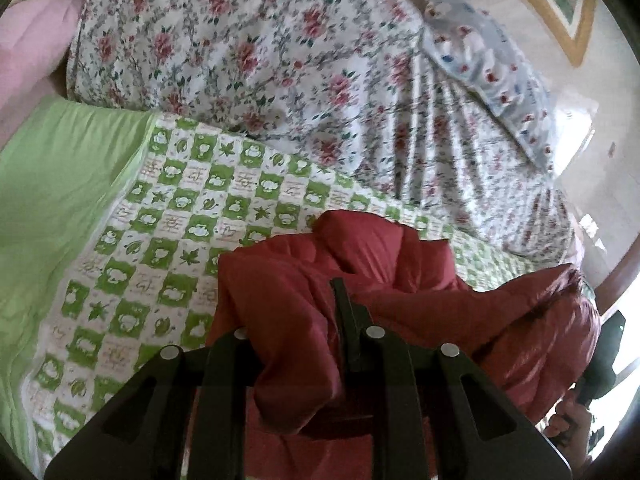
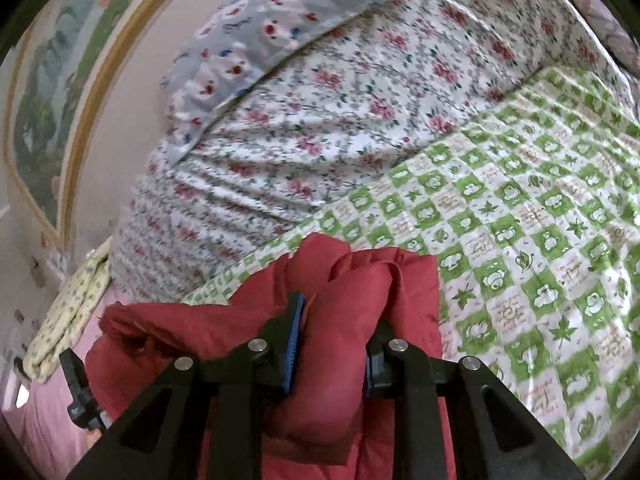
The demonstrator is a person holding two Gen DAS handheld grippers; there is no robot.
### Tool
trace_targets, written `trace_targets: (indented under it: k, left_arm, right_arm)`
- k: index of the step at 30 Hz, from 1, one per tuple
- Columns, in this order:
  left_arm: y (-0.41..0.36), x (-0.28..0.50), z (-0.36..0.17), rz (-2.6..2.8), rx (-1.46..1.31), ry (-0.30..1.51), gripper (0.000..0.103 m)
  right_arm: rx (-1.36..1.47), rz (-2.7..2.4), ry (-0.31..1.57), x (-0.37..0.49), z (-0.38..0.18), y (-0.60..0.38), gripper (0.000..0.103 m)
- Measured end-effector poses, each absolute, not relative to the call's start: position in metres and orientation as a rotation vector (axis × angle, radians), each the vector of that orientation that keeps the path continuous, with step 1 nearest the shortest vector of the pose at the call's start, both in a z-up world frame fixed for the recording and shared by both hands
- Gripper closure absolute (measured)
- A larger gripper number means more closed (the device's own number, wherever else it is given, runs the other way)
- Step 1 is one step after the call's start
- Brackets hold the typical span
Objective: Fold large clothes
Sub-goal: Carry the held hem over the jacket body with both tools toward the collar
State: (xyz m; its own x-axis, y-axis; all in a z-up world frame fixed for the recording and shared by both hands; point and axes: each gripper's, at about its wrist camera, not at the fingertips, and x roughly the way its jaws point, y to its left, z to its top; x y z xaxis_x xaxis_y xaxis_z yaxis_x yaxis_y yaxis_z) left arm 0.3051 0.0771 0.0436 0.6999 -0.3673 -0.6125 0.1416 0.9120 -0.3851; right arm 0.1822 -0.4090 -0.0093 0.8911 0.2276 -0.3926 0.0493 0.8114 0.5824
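Note:
A red padded jacket (image 1: 384, 264) hangs bunched over a bed with a green and white checked quilt (image 1: 168, 216). My left gripper (image 1: 316, 320) is shut on a thick fold of the jacket; one black finger (image 1: 344, 320) shows, the other is buried in fabric. In the right wrist view the jacket (image 2: 352, 288) bulges between my right gripper's (image 2: 332, 332) fingers, which are shut on it; the blue pad (image 2: 294, 336) of the left finger presses into the cloth. The other gripper shows at each view's edge.
A floral duvet (image 1: 256, 64) is heaped at the back of the bed, with a blue-grey flowered pillow (image 2: 280, 28) on it. A plain green sheet (image 1: 52, 184) lies at the left. A framed picture (image 2: 52, 92) hangs on the wall.

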Motion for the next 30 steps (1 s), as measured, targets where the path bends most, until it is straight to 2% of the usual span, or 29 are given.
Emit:
trace_targets:
  k: [12, 21, 27, 30]
  left_arm:
    - [0.058, 0.387, -0.003, -0.222, -0.346, 0.833, 0.082]
    - [0.045, 0.420, -0.025, -0.202, -0.323, 0.863, 0.080]
    - [0.052, 0.414, -0.013, -0.238, -0.336, 0.851, 0.077]
    - [0.060, 0.397, 0.003, -0.267, -0.340, 0.820, 0.069]
  right_arm:
    - [0.689, -0.009, 0.511, 0.249, -0.048, -0.426, 0.078]
    - [0.726, -0.043, 0.528, 0.281, -0.081, -0.436, 0.078]
    - [0.778, -0.047, 0.536, 0.292, -0.091, -0.445, 0.078]
    - [0.763, -0.052, 0.538, 0.294, -0.091, -0.444, 0.078]
